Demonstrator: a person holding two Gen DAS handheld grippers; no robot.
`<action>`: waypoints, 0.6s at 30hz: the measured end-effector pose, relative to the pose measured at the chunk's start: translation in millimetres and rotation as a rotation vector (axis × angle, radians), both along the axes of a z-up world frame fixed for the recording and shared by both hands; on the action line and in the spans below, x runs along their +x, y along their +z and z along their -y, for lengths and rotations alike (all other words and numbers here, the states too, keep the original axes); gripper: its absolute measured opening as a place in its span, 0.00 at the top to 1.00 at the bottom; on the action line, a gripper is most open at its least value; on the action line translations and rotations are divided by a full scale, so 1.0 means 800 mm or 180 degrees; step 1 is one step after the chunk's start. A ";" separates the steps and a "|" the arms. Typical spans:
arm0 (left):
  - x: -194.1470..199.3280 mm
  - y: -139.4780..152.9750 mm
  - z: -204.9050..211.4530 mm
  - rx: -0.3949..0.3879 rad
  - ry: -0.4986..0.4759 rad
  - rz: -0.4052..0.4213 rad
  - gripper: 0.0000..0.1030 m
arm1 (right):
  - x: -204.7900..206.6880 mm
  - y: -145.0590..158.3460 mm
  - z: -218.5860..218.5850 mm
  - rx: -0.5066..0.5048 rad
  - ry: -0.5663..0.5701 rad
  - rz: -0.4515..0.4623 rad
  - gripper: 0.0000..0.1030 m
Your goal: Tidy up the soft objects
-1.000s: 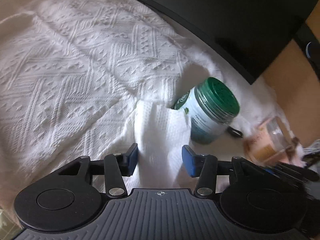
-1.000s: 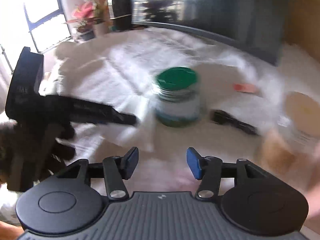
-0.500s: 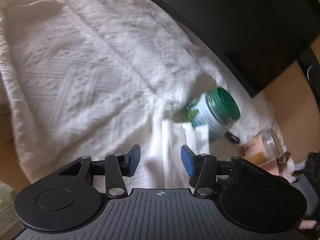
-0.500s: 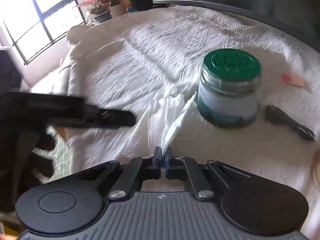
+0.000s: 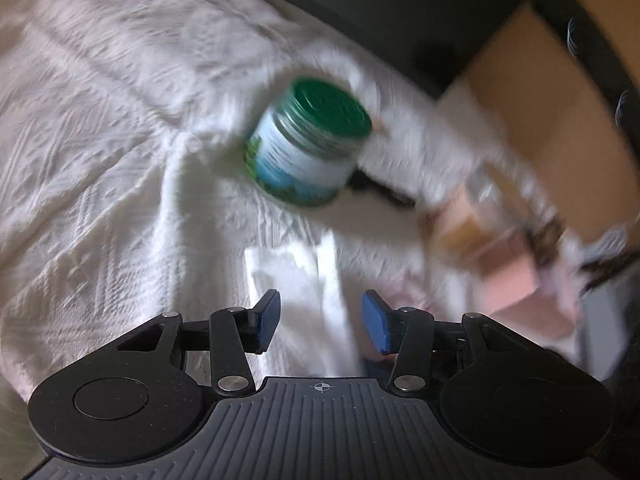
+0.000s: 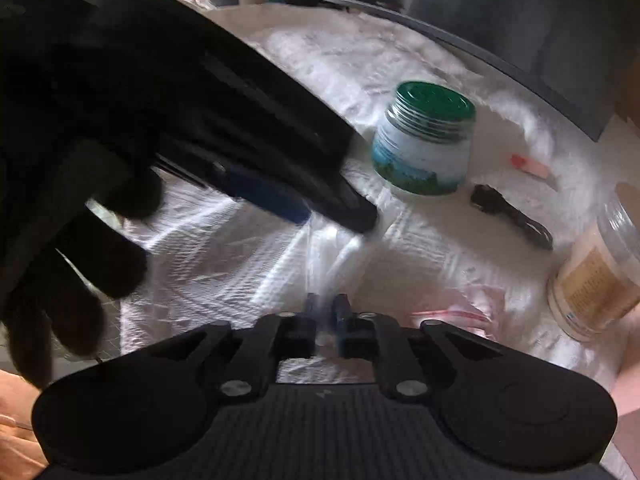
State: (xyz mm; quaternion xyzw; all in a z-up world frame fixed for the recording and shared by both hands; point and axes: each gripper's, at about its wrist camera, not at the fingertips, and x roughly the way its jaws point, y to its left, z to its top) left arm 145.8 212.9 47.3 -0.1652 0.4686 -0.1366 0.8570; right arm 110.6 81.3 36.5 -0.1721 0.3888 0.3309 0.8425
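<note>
Looking along our left gripper (image 5: 321, 321), we see its blue pads spread apart, gripping nothing, with the white tissue (image 5: 298, 280) lying between them on the white cloth (image 5: 100, 184); a green-lidded jar (image 5: 308, 140) stands above centre. Through the right wrist view, our right gripper (image 6: 326, 314) at lower centre has just been opening a little, the tissue (image 6: 332, 256) blurred between its nearly closed pads. The left gripper (image 6: 320, 208) reaches in from the upper left.

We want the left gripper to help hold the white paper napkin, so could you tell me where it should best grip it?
Probably the flat far edge of the napkin, approached from above: it lies spread between the open left gripper, while the right gripper pinches the near end.
</note>
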 end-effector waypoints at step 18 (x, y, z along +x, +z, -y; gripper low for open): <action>-0.019 -0.008 0.044 0.0679 0.0324 -0.0119 0.43 | -0.018 0.030 0.136 0.0303 -0.0557 0.0220 0.57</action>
